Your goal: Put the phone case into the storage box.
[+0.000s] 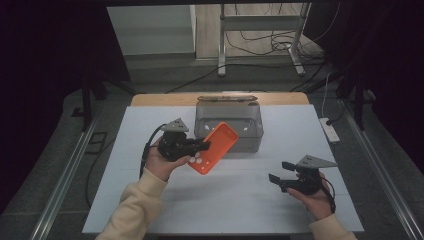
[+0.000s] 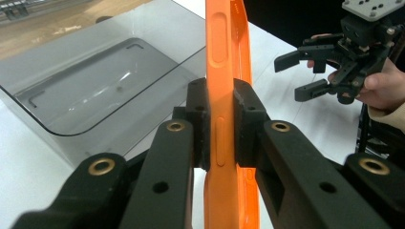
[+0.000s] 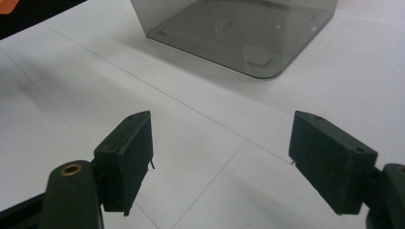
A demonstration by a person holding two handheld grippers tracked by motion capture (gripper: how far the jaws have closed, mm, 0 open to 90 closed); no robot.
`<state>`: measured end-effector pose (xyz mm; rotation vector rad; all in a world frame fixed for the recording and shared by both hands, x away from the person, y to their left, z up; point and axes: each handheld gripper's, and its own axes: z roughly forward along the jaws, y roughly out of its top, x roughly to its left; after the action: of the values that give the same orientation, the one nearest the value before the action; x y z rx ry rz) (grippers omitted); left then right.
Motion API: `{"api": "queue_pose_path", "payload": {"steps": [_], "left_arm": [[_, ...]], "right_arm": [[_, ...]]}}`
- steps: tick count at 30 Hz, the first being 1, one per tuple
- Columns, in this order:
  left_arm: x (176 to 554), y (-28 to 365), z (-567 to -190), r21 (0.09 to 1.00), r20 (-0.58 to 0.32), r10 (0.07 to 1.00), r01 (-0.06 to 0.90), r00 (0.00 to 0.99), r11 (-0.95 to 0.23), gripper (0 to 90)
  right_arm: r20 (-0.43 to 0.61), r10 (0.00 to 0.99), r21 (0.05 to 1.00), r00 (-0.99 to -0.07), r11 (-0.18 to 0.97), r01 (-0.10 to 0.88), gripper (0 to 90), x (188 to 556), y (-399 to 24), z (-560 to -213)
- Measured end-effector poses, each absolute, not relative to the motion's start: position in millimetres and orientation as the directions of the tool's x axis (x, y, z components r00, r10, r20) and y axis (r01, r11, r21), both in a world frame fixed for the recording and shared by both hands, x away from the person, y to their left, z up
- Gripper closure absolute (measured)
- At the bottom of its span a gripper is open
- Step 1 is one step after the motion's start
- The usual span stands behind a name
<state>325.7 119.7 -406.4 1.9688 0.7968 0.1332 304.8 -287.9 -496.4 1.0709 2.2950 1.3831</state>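
The case (image 1: 213,148) looks like smooth, matt orange plastic. The bin (image 1: 229,121) is clear, smoky, glossy plastic. The tabletop (image 1: 240,200) is matt white, with a bare wood edge. Both tools' pads (image 3: 128,157) are matt black plastic with brass-coloured rivets.

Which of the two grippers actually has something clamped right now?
The left gripper: its jaws are shut on the orange phone case. The right gripper stands open with nothing between its jaws.

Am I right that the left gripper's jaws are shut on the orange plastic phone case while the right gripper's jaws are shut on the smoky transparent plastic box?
Not quite: the right gripper has its jaws open with nothing between them, as the right gripper view shows, apart from the smoky transparent plastic box. The left gripper is indeed shut on the orange plastic phone case.
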Motion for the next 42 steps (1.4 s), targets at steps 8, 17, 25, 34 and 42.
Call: {"api": "queue_pose_path", "payload": {"steps": [8,17,25,34,42], "left_arm": [[331,121,-402,0.824,-0.229,0.594,0.478,0.771,-0.303,80.0],[333,122,-397,0.831,-0.222,0.608,0.474,0.762,-0.291,80.0],[336,121,-392,0.834,-0.217,0.615,0.471,0.758,-0.286,80.0],[344,117,-385,0.834,-0.214,0.626,0.474,0.75,-0.283,80.0],[351,118,-383,0.831,-0.212,0.651,0.485,0.729,-0.272,80.0]], "right_arm": [[0.155,0.691,0.84,-0.706,0.284,0.463,23.0,305,-286,-497],[0.153,0.692,0.839,-0.705,0.286,0.463,22.9,305,-286,-497],[0.142,0.694,0.837,-0.705,0.296,0.46,22.8,305,-286,-497],[0.139,0.701,0.836,-0.7,0.296,0.462,22.8,306,-287,-497],[0.136,0.703,0.837,-0.698,0.295,0.46,22.7,306,-287,-497]]}}
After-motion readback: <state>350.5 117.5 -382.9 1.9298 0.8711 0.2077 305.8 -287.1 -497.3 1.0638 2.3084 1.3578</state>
